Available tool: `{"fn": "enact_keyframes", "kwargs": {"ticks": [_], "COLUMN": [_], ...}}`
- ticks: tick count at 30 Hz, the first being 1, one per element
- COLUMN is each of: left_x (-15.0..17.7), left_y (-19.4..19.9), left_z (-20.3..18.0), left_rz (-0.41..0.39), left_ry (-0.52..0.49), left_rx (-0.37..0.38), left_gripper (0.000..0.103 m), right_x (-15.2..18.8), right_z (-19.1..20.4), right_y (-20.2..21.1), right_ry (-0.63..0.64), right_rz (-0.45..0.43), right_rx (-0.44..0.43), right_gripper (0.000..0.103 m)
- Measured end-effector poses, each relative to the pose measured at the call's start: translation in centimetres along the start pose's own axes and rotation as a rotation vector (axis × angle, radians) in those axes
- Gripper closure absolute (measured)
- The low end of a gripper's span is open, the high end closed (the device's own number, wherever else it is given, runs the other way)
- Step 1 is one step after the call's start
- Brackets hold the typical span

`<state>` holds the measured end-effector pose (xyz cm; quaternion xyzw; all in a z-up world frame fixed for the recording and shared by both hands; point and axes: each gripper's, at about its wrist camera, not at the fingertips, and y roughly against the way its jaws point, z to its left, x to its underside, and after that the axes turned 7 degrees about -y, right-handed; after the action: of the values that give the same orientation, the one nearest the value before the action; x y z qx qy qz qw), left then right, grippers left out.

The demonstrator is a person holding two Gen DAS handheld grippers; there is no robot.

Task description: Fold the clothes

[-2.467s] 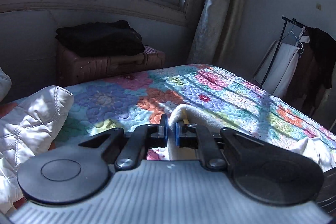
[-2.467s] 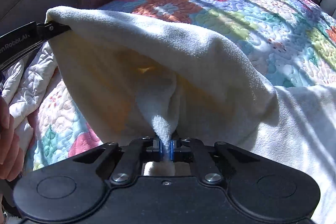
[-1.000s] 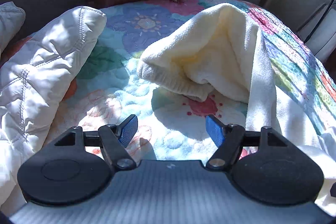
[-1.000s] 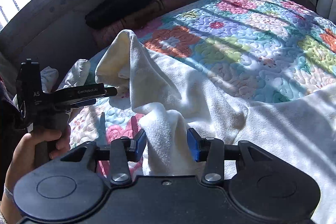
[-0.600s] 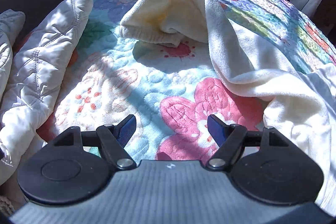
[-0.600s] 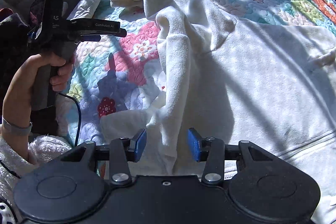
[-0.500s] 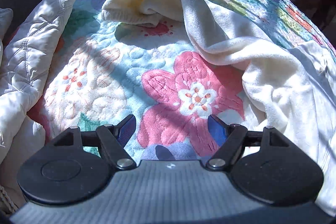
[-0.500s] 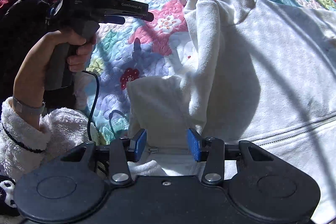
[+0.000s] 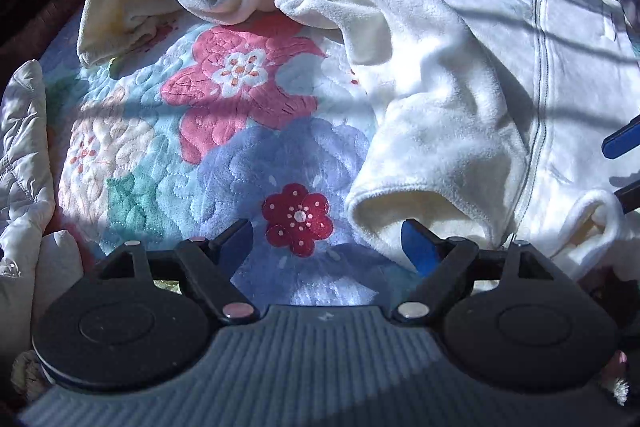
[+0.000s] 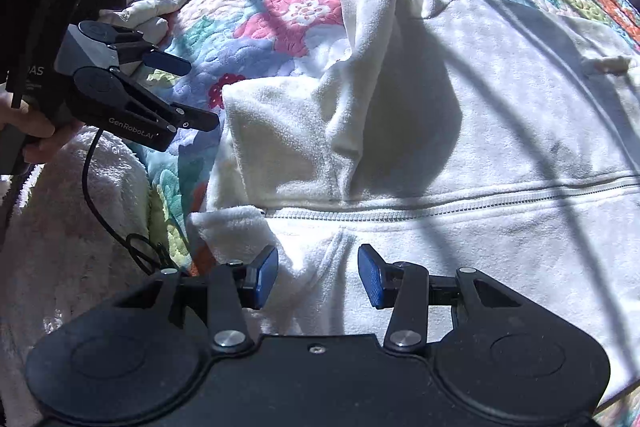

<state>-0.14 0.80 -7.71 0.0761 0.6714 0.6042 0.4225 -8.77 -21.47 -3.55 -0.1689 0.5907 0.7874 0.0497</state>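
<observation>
A white fleece zip jacket (image 9: pixel 460 67) lies spread on the floral quilt (image 9: pixel 240 147), one sleeve (image 10: pixel 360 39) folded across its body. My left gripper (image 9: pixel 326 245) hovers over bare quilt just left of the jacket's near hem corner. Its jaws are opening and nothing is between them. In the right wrist view the left gripper (image 10: pixel 192 93) sits at the left, held by a hand (image 10: pixel 36 131). My right gripper (image 10: pixel 318 275) is open above the fleece (image 10: pixel 480 147) beside the zipper (image 10: pixel 440 211), its pads not pressing on the cloth.
A white quilted coat (image 9: pixel 20 147) lies bunched along the quilt's left side. The person's fluffy white sleeve (image 10: pixel 80 227) and a black cable (image 10: pixel 92 195) are at the near left. The right gripper's blue fingertips (image 9: pixel 622 143) poke in at the right edge.
Both grippers have let go of the fleece and drawn back from the sleeve toward the jacket's near hem. The left gripper has rolled and its jaws stand wider.
</observation>
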Motion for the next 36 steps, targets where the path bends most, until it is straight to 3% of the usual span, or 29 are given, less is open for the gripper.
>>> {"fn": "enact_keyframes", "kwargs": {"ticks": [3,6,9,13,15,16,17,21,24,27,29,31,33,34,36], "left_x": [-0.6,-1.4,-2.1,-2.5,-2.6,-2.8,-3.0,-2.7,-0.9,1.0,1.9,2.3,1.9,1.6,1.2], "left_y": [-1.5,-3.4,-4.2,-4.2,-3.3,-2.7,-2.0,2.7,6.3,6.9,4.3,3.0,3.1,3.5,4.9], "left_z": [-1.4,-2.6,-3.3,-4.1,-4.6,-4.6,-4.7,-3.7,-5.7,-8.1,-10.1,-10.8,-10.2,-9.7,-8.5], "left_rz": [0.043,0.079,0.034,-0.032,-0.08,-0.094,-0.106,-0.17,-0.214,-0.17,-0.058,0.007,0.019,0.018,0.005], "left_ry": [-0.138,-0.255,-0.308,-0.316,-0.313,-0.29,-0.266,-0.034,0.083,0.129,0.04,0.0,0.015,0.03,0.075], "left_rx": [-0.002,-0.011,-0.022,-0.068,-0.092,-0.091,-0.095,-0.215,-0.284,-0.304,-0.362,-0.352,-0.329,-0.309,-0.286], "left_gripper": [0.021,0.021,0.02,0.019,0.045,0.085,0.096,0.096,0.096,0.096,0.097,0.097,0.094,0.091,0.069], "right_x": [1.3,3.2,4.5,4.0,3.1,2.4,1.8,-0.8,-2.4,-3.5,-4.3,-4.6,-4.4,-4.2,-3.9], "right_z": [-0.9,-0.9,-0.3,-0.5,-1.0,-1.4,-1.8,-3.5,-4.6,-4.6,-4.6,-3.8,-2.6,-2.1,-1.3], "right_y": [-1.3,-3.3,-4.7,-3.6,-2.4,-1.9,-1.5,-0.5,-0.4,-1.4,-2.1,-4.2,-6.6,-7.4,-8.3], "right_ry": [-0.105,-0.169,-0.145,-0.136,-0.153,-0.165,-0.179,-0.258,-0.303,-0.284,-0.272,-0.231,-0.167,-0.137,-0.087], "right_rz": [-0.032,0.006,0.06,0.007,-0.053,-0.089,-0.123,-0.294,-0.352,-0.341,-0.334,-0.263,-0.193,-0.176,-0.173], "right_rx": [-0.103,-0.167,-0.156,-0.153,-0.158,-0.153,-0.144,-0.093,-0.123,-0.145,-0.159,-0.149,-0.105,-0.081,-0.038], "right_gripper": [0.054,0.054,0.054,0.054,0.054,0.054,0.054,0.054,0.054,0.052,0.052,0.05,0.049,0.049,0.049]}}
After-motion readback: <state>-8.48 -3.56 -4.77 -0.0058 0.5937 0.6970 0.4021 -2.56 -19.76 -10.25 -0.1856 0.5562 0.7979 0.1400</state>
